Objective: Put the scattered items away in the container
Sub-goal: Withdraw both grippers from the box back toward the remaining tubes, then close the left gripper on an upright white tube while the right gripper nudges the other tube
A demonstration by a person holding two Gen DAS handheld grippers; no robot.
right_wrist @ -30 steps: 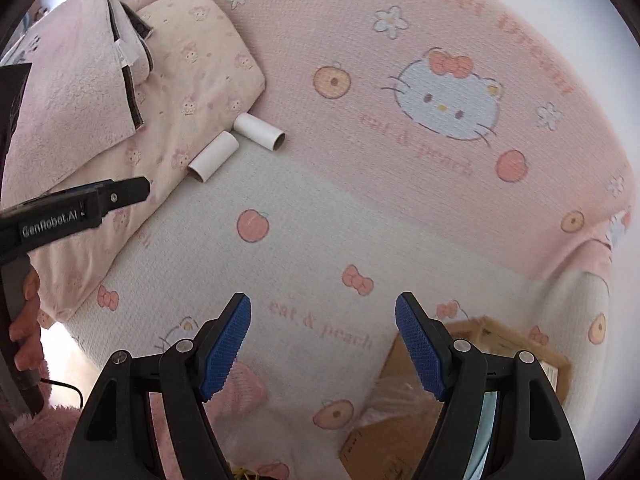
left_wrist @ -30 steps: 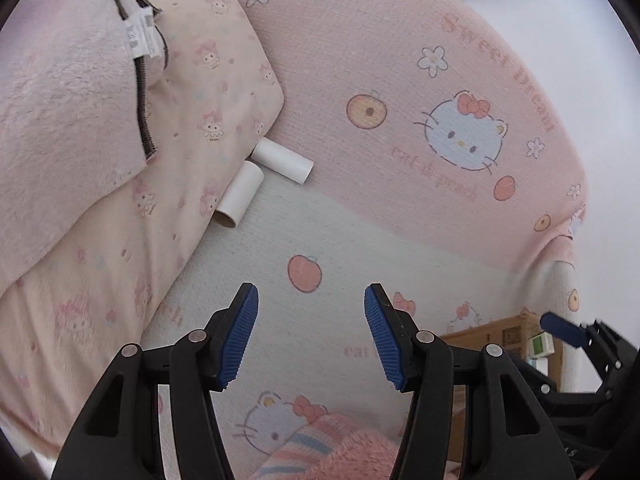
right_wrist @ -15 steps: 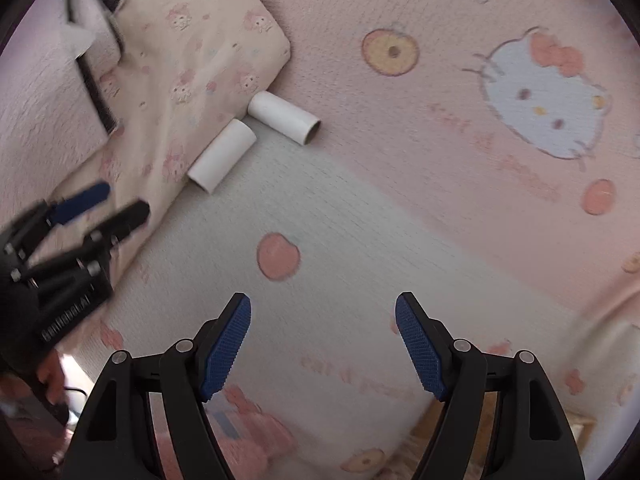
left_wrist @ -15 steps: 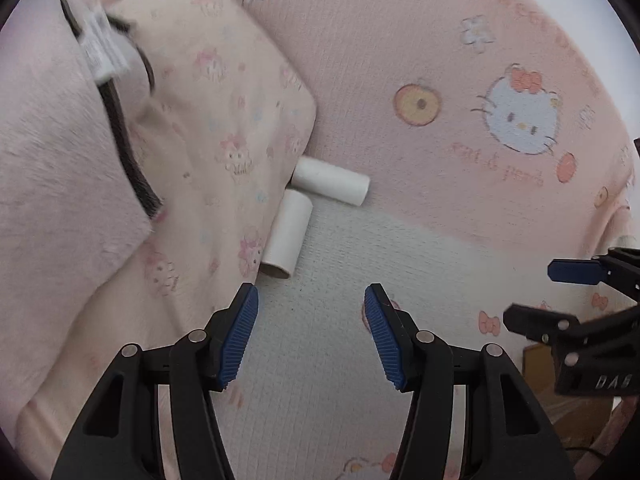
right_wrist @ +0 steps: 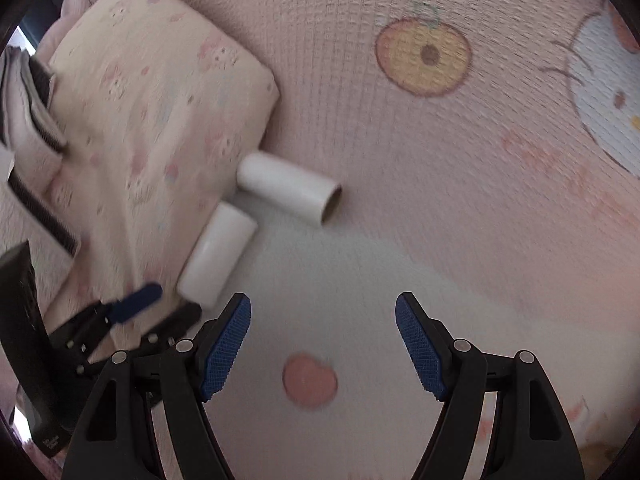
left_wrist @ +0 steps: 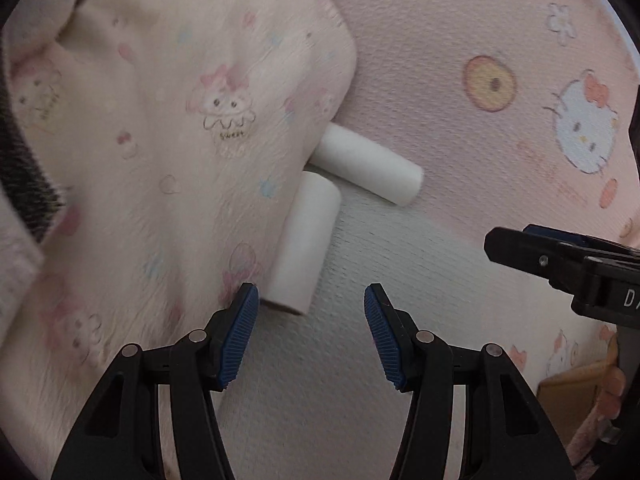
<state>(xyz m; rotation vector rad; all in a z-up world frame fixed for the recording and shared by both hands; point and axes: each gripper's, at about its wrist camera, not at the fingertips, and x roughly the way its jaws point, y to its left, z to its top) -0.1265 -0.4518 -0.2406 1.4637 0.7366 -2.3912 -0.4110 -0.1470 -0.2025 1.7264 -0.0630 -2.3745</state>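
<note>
Two white cardboard tubes lie on the bed beside a pillow. The near tube (left_wrist: 305,245) (right_wrist: 218,255) lies lengthwise just ahead of my left gripper (left_wrist: 311,334), which is open and empty, its left fingertip close to the tube's near end. The far tube (left_wrist: 370,165) (right_wrist: 289,187) lies crosswise, its open end to the right. My right gripper (right_wrist: 323,344) is open and empty, a short way from both tubes. A corner of a cardboard box (left_wrist: 576,396) shows at the lower right of the left wrist view.
A cream patterned pillow (left_wrist: 168,152) (right_wrist: 156,112) borders the tubes on the left, with a fluffy pink zipped cover (right_wrist: 28,120) beyond it. The bed has a pink and white Hello Kitty blanket (left_wrist: 500,80) (right_wrist: 440,160). Each gripper shows in the other's view, the right one (left_wrist: 568,264) and the left one (right_wrist: 128,312).
Both grippers have moved forward toward the two tubes, which now appear much larger and closer. Both stayed open. The tubes have not moved.
</note>
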